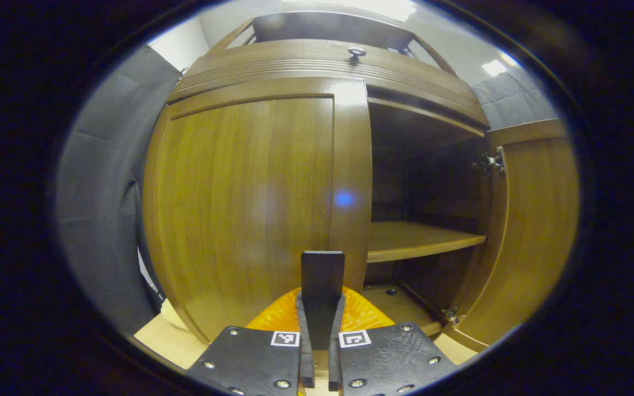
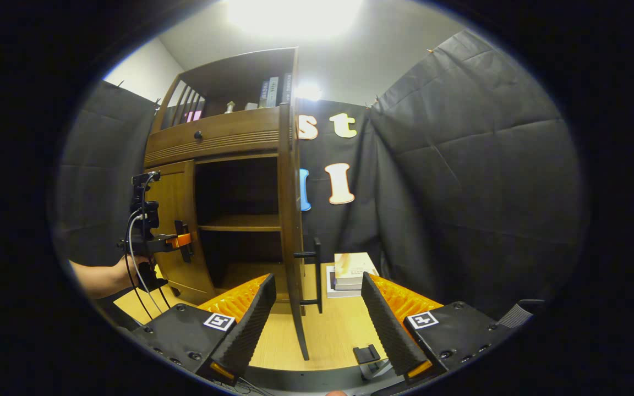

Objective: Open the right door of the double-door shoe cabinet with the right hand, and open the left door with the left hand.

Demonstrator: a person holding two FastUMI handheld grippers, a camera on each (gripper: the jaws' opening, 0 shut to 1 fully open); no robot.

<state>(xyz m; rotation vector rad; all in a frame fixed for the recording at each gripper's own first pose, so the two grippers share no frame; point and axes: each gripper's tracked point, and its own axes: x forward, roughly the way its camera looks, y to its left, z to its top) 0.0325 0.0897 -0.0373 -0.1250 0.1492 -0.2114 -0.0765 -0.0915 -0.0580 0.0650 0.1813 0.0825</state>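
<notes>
Left gripper view looks along the left gripper, whose two fingers are closed tight on the dark upright handle of the left door; the handle stands pinched between the pads and rises just above the fingertips. Directly behind the handle, the left door is shut, its wood face spreading up and to the left of the gripper. To the right of the gripper the cabinet stands open, with a shelf across the dark inside and the floor of the compartment below it. Farther right the right door is swung wide, its inner face and hinges toward the camera. Above the gripper, a small knob sits on the drawer front over the doors. Right gripper view looks along the right gripper, whose fingers are spread wide apart and hold nothing. Between them, just ahead, the right door stands edge-on, with its dark bar handle to the right of the edge, clear of both fingers. Beyond the right finger a few books lie stacked on the wooden table. Far to the left, a hand holds the left gripper against the left door, and more books stand on the cabinet's top shelf.
</notes>
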